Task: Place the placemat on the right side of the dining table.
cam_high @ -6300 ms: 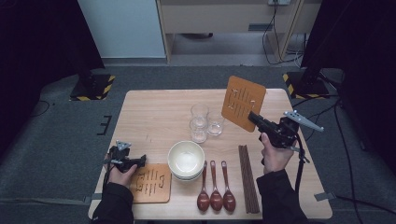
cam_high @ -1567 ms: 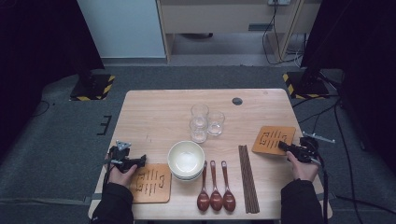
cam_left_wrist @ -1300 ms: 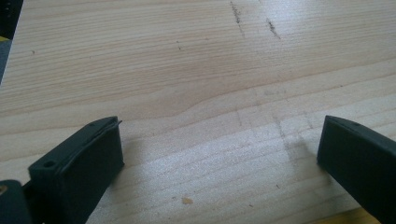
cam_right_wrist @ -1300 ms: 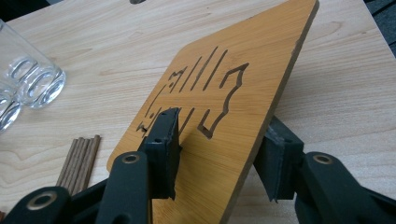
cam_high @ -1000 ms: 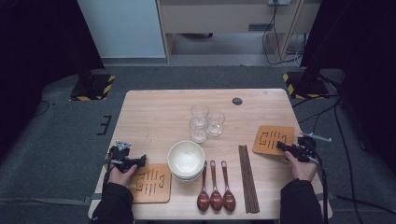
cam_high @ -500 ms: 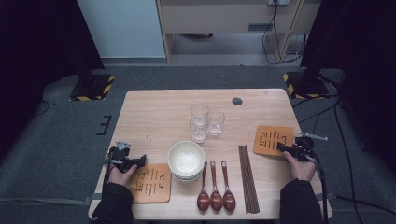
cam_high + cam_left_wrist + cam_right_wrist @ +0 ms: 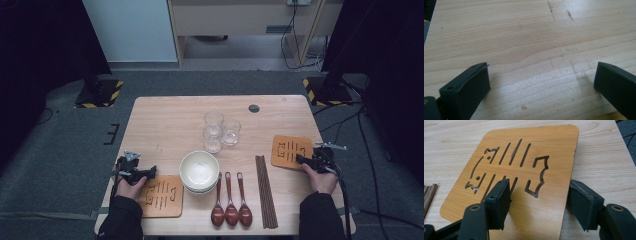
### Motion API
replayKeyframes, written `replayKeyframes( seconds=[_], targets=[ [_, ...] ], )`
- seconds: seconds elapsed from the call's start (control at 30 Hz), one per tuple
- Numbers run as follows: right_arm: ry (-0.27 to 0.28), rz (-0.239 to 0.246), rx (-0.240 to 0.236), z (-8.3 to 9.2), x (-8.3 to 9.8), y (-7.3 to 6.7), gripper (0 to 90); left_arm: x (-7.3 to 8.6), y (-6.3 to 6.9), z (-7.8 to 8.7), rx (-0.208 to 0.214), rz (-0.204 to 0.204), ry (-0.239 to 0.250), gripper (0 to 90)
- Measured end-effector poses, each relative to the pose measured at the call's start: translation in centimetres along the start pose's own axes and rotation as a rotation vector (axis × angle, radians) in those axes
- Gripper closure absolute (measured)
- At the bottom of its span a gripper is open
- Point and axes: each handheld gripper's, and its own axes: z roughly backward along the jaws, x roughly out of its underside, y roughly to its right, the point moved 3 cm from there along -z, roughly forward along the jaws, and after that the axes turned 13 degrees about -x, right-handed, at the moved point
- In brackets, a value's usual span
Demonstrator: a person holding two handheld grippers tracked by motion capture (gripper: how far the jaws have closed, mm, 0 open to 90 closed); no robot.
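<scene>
The flat square bamboo trivet with a cut-out animal figure and slots (image 7: pixel 292 150) lies flat on the pale wooden surface (image 7: pixel 170 122) near its right edge, just right of the bundle of dark wooden chopsticks (image 7: pixel 264 190). The right tool (image 7: pixel 303 160) sits at the trivet's near right corner, held low in the person's right hand (image 7: pixel 319 179). In the right gripper view its jaws have just been opening: one black pad (image 7: pixel 499 201) rests over the trivet (image 7: pixel 524 182) and the other stands off beyond the board's edge, so the corner lies between them but is not pinched; the grip is released.

Across the surface, the left tool (image 7: pixel 148 172) is held by the left hand (image 7: pixel 131 189) beside a second bamboo trivet with the same cut-out pattern (image 7: pixel 161 196), which lies at the near left. Its jaws stand wide apart in the left gripper view, with bare wood grain (image 7: pixel 536 50) between them and nothing held.

Between the two trivets stands a stack of pale round ceramic bowls (image 7: pixel 199 171), and just right of it three dark brown wooden spoons (image 7: pixel 231 207) lie side by side, bowls toward the person. Farther back, near the middle, three clear drinking glasses (image 7: pixel 221 131) stand clustered together. A small dark round cap (image 7: pixel 254 108) is set into the surface toward the far edge.
</scene>
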Motion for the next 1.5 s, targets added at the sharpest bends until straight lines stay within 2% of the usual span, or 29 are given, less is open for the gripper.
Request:
replayKeyframes(
  seconds=[0.03, 0.1, 0.2, 0.27, 0.57, 0.77, 0.9, 1.13, 1.33, 1.5],
  targets=[
    [0.003, 0.012, 0.007, 0.0, 0.0, 0.0, 34.7, 0.0, 0.0, 0.0, 0.000, 0.000, 0.000, 0.0],
    [0.006, 0.065, 0.051, 0.0, 0.0, -0.1, 34.6, 0.0, 0.0, 0.0, 0.000, 0.000, 0.000, 0.0],
    [0.012, 0.070, 0.058, 0.1, 0.0, -0.1, 33.9, 0.0, 0.0, 0.0, 0.000, 0.000, 0.000, 0.0],
    [0.012, 0.090, 0.066, 0.1, 0.0, 0.0, 33.4, 0.0, 0.0, 0.0, 0.000, 0.000, 0.000, 0.0],
    [-0.020, 0.107, 0.081, -0.4, 0.4, -0.2, 30.7, 0.0, 0.0, 0.0, 0.000, 0.000, 0.000, 0.0],
    [-0.036, 0.100, 0.087, -0.7, 0.5, -0.2, 30.5, 0.0, 0.0, 0.0, 0.000, 0.000, 0.000, 0.0],
    [-0.036, 0.101, 0.071, -0.6, 0.5, -0.2, 37.0, 0.0, 0.0, 0.0, 0.000, 0.000, 0.000, 0.0],
    [-0.044, 0.125, 0.037, -0.6, 0.2, 0.4, 37.2, 0.0, 0.0, 0.0, 0.000, 0.000, 0.000, 0.0],
    [-0.054, 0.195, -0.021, -0.8, -0.1, 1.0, 37.2, 0.0, 0.0, 0.0, 0.001, 0.000, 0.000, 0.0],
    [-0.053, 0.218, -0.046, -0.9, -0.1, 1.1, 37.1, 0.0, 0.0, 0.0, 0.000, 0.000, 0.000, 0.0]
  ],
)
